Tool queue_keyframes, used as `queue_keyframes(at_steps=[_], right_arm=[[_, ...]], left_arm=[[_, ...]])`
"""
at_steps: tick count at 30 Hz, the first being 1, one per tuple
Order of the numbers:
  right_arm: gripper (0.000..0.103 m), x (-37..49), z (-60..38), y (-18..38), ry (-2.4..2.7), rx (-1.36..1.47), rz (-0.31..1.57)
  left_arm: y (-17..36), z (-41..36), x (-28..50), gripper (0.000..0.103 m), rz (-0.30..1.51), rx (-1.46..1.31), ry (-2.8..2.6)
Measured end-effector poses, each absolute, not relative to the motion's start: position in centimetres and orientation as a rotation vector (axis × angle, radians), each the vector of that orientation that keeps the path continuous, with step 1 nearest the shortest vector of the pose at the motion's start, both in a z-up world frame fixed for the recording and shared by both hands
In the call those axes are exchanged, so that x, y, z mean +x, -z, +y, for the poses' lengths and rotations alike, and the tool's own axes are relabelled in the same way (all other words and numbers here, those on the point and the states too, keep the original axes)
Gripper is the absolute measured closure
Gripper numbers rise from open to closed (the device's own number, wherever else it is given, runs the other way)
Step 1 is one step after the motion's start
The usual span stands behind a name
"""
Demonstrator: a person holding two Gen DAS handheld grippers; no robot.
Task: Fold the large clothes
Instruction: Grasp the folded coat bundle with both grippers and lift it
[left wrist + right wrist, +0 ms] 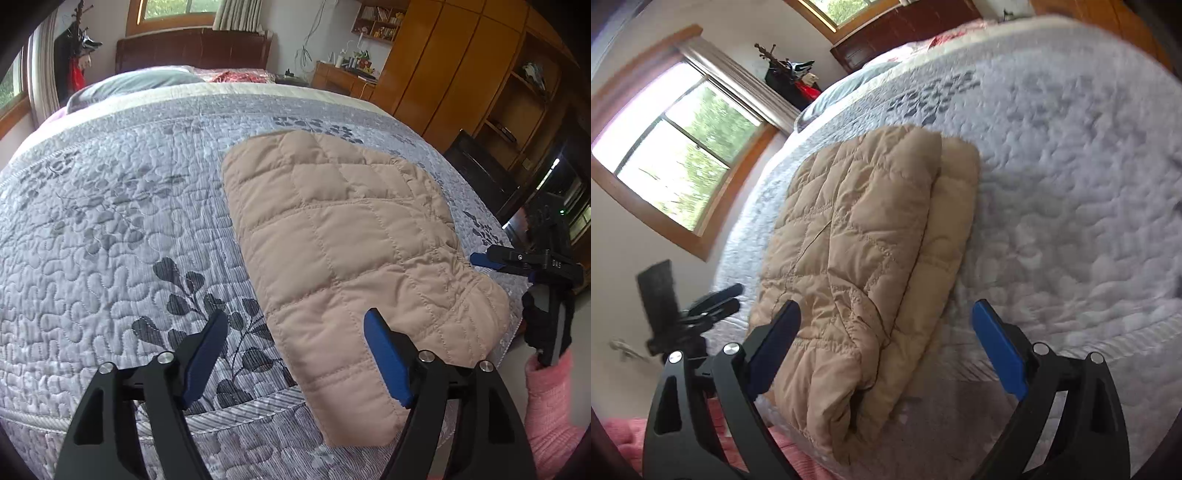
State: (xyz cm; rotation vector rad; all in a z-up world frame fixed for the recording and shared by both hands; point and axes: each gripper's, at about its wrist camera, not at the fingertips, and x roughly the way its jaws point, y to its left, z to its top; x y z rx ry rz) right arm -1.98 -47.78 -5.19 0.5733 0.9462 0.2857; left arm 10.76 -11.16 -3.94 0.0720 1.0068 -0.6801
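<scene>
Tongs, left [295, 354] and right [886, 347], gape empty; folded beige quilted jacket [857, 236] overhanging bed [110, 221] edge could slip floorward.

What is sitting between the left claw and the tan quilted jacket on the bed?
Nothing visible. The left claw hangs open just above the near end of the folded tan jacket, with only bare bedspread beside it. The right claw is open over the jacket too.
</scene>
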Motion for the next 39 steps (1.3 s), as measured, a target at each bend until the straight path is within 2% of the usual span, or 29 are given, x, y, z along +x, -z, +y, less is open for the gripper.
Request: queue_keyframes(at_steps=[17,27,29,30,32,35,39], right_arm=[[0.01,2.3,-47.4,9.5,-0.412,0.651,1.024],[0.009,5.9,-45.7,10.9,-0.505,0.667,1.033],[0.014,6.2,-45.0,10.7,-0.512,0.634,1.028],[0.02,6.3,-44.7,10.5,-0.516,0.62,1.022],[0.038,6.4,-44.3,10.4,-0.528,0.623,1.014],[0.052,6.3,-44.3,10.1,-0.541,0.645,0.991],[0.06,5.5,-43.6,8.2,-0.538,0.613,0.93]], left_arm=[[7.0,-12.2,13.5,0.018,1.097,-0.002,0.787],[9.9,-12.9,16.5,0.009,1.201,-0.193,0.927],[9.7,-13.2,16.3,0.01,1.186,-0.192,0.933],[9.6,-13.3,16.1,0.014,1.177,-0.183,0.93],[9.3,-13.6,15.5,0.025,1.154,-0.164,0.912],[8.4,-13.7,14.5,0.042,1.116,-0.162,0.91],[6.6,-13.1,13.3,0.051,1.045,-0.158,0.93]])
